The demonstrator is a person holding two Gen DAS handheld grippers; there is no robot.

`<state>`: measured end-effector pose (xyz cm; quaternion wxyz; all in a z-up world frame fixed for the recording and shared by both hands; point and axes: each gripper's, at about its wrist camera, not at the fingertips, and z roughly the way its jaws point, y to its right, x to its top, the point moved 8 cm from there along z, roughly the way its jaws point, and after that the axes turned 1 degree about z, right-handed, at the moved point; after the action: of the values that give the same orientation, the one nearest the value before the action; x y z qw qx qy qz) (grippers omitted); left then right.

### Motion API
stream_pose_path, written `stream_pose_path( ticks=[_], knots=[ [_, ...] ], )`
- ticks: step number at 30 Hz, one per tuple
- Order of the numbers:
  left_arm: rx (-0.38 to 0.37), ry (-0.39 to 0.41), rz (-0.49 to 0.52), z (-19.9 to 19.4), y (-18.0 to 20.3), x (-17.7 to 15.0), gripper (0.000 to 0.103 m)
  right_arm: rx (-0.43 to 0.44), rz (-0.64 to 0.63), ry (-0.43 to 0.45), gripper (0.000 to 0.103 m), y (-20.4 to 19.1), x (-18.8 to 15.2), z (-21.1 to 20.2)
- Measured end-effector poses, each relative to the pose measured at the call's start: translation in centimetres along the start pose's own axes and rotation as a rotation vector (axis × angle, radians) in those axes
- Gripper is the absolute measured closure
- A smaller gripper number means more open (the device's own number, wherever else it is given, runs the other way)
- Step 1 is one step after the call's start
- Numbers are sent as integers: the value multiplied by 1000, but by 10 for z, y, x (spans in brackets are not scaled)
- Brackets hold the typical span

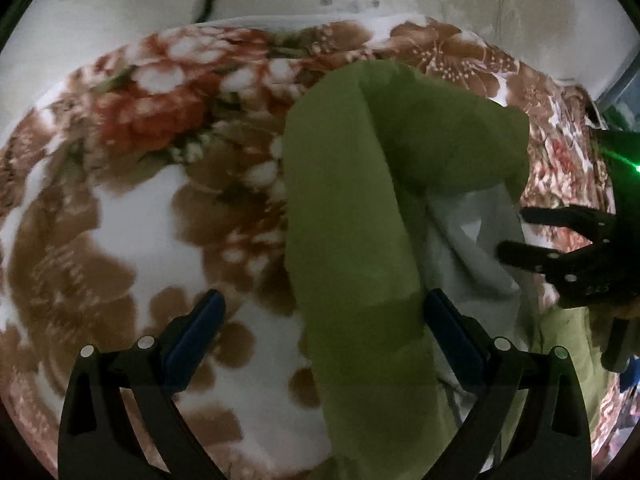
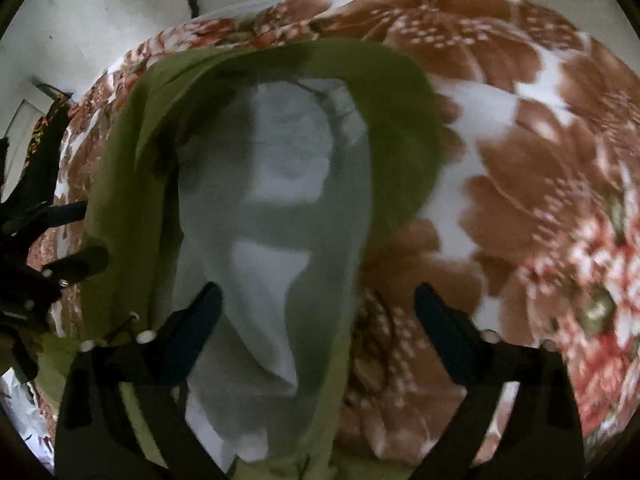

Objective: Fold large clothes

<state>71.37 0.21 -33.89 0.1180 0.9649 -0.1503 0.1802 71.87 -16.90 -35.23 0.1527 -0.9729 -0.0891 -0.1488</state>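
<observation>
**Setting up the next fold on the green garment**

We have the green garment (image 1: 352, 216) lying on the floral blanket (image 1: 132, 216), with its pale lining (image 2: 276, 208) turned up on the side nearer the right gripper. Landmark: the garment.

How we should do this step, as we read it:
- Come down on an edge, not mid-panel, and catch green cloth and lining together so the layers don't shear.
- Keep both grippers level across the garment so the fold line runs straight.
- Don't pinch the blanket underneath.

Grippers:
- Left gripper (image 1: 320, 312): jaws wide apart, straddling the garment's long green strip; pads not pressing it, nothing grasped.
- Right gripper (image 2: 318, 304): jaws apart over the lining, with cloth between them; no pinch visible, so released. Blur makes exact contact hard to call.
</observation>
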Motion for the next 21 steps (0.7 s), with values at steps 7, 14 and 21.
stream_pose_path(
  ticks=[7,14,21],
  knots=[
    [-107,-10,2,9,10,7,101,67,-10,-9,95,-8,-1,9],
    [-133,88,113,-46,41,4,102,1,-107,77,99,-19,-19,-50],
    [-138,180,233,-131,88,-22,102,35,-156,154,99,-47,-60,-141]
  ],
)
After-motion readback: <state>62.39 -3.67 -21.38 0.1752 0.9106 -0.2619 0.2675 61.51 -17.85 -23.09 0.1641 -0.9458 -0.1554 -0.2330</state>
